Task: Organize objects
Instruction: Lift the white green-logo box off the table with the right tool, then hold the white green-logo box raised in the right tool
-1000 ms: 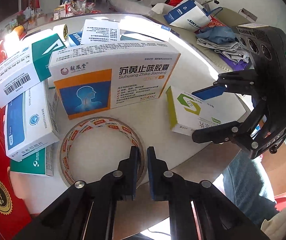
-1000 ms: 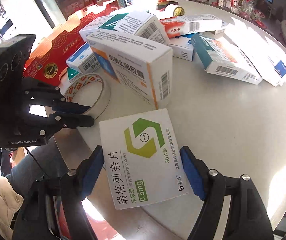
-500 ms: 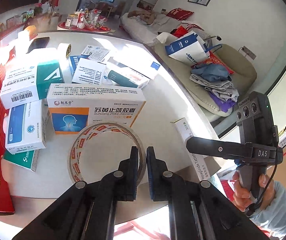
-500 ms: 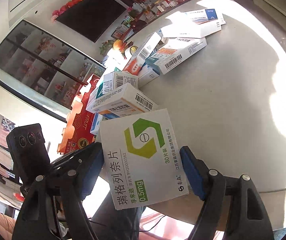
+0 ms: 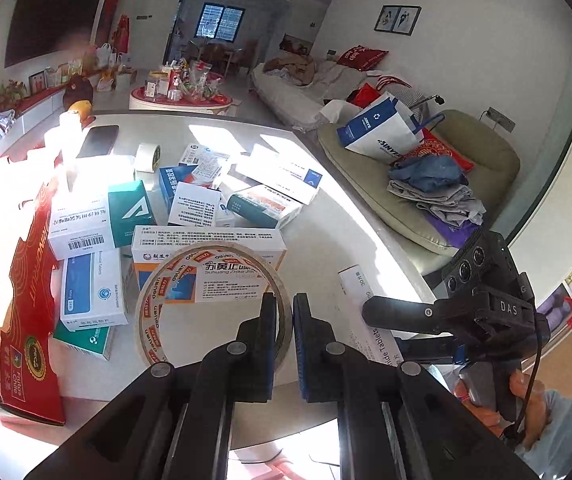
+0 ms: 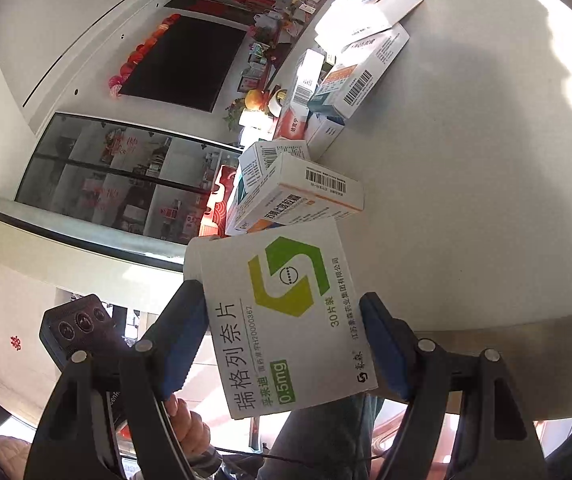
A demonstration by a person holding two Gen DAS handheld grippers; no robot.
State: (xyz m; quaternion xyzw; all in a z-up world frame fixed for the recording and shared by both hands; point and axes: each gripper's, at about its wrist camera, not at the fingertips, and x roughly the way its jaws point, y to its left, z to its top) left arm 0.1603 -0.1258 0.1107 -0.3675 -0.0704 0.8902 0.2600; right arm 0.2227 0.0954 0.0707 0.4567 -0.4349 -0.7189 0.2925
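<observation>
A clear tape roll with red and white print hangs tilted above the white table. My left gripper is shut on the roll's near rim. My right gripper is shut on a white medicine box with a green logo, one blue pad on each long side. In the left wrist view the right gripper sits at the table's right edge, holding the white box on edge. A hand grips its handle.
Several medicine boxes crowd the table's left and far part, the nearest an orange and blue one. A red carton lies along the left edge. A phone and a white tape roll lie farther back. A cushion with clothes is at the right.
The tape roll has come up off the table in my left gripper and now tilts. My right gripper has rolled with the white box, which was flat and is now on edge.
</observation>
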